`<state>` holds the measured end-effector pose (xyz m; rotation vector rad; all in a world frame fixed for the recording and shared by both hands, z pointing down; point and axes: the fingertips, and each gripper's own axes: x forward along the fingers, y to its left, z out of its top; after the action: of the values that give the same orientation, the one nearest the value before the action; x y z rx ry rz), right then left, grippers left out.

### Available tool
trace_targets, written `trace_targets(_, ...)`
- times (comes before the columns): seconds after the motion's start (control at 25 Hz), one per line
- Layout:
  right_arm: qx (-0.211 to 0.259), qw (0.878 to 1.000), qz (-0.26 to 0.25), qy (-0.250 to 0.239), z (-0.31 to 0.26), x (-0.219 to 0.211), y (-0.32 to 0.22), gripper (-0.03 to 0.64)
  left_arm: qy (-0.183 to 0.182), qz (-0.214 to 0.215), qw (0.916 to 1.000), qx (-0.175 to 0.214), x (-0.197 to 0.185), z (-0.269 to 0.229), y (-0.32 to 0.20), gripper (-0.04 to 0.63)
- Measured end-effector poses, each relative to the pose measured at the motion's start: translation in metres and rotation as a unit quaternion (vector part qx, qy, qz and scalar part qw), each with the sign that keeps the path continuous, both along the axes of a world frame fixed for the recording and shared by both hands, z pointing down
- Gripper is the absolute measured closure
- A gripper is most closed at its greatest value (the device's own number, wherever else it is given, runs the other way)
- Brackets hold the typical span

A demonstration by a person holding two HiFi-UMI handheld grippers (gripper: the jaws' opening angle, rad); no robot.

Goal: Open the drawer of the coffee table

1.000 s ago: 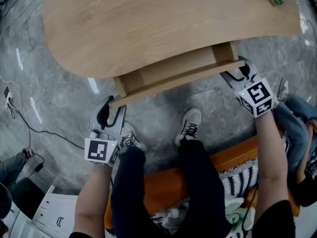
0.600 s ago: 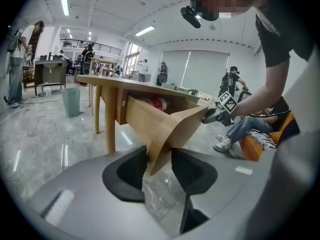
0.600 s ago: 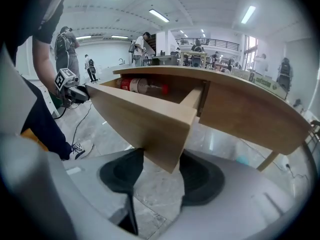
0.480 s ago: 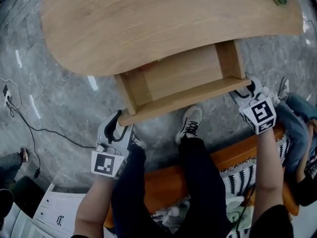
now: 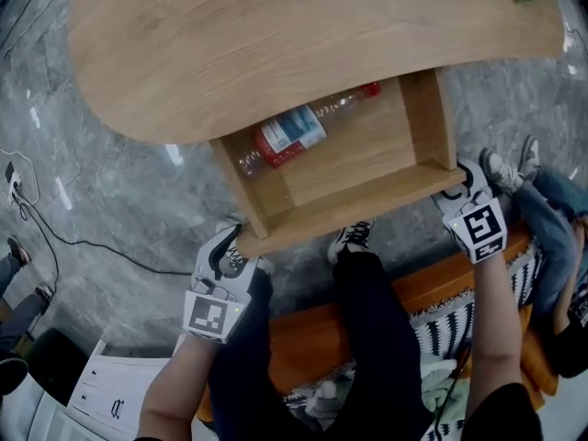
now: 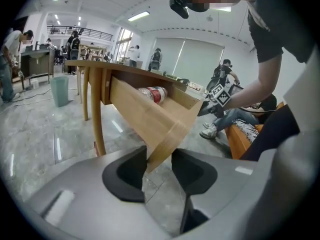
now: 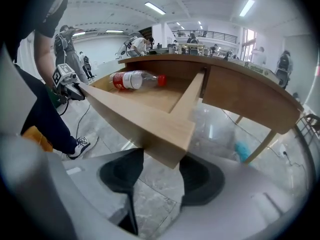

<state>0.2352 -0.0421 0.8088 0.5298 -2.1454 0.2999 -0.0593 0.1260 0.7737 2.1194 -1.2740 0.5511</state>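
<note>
- The drawer [image 5: 367,159] stands partly out from under the coffee table's surface [image 5: 276,44]. Its front board [image 5: 354,211] runs crosswise before the person, with its long axis from one gripper to the other.
- The left gripper [image 6: 159,159] is clamped on the board's left corner and the right gripper [image 7: 161,166] on its right corner. Neither is nearer, so I judge any further pull runs straight toward the person.
- Inside lies a clear bottle [image 5: 289,134] with a red cap, on its side. The print on its red, white and blue label is too small to read.
</note>
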Motion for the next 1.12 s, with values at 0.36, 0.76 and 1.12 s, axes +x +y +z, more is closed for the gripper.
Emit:
trace_targets(0.36,-0.007,1.0,0.008,0.013,0.017,0.001,0.007,0.402,-0.019,0.038,0.9991,-0.007,0.002,0.019,0.008,0.451)
trace_targets(0.76,-0.003,1.0,0.012,0.011,0.024,0.002,0.006,0.402,-0.034,0.054,0.998,0.001,0.003,0.03,0.014,0.448)
trace_targets(1.12,-0.062,0.99,0.126,0.013,0.013,0.042,0.041,0.402,-0.049,0.026,0.9978,-0.037,-0.016,0.019,0.037,0.443)
